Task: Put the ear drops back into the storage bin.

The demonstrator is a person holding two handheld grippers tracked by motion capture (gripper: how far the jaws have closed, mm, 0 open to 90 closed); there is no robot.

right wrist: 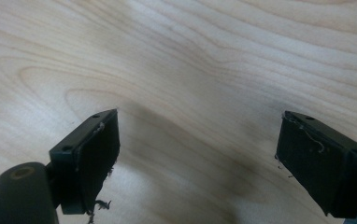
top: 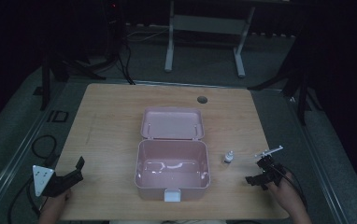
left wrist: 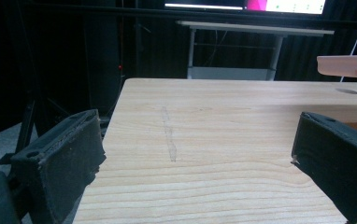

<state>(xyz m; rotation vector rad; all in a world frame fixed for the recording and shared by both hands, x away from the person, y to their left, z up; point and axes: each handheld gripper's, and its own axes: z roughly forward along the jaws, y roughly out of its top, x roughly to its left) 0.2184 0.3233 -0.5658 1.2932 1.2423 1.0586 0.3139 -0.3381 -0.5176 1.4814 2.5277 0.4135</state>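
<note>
The small bottle (top: 229, 157) was seen standing upright on the wooden table (top: 111, 121), just right of the pink box (top: 172, 170) and near the right gripper (top: 260, 176). It appeared pale and slim with a narrow cap, probably plastic; finer detail could not be made out. Nothing had been picked up yet. The box was found already open, its lid (top: 172, 123) laid back toward the far side, and its glossy, round-cornered interior looked empty, so packing was judged not yet begun. The bottle was left to be grasped and, presumably, placed inside.

The right gripper was held low over bare, pale wood grain, its jaws spread wide and nothing between them. The left gripper (top: 71, 176) was parked near the table's left front corner, well apart from the box, jaws likewise wide and empty. The padded black faces (right wrist: 97, 158) were seen frayed at the edges.
</note>
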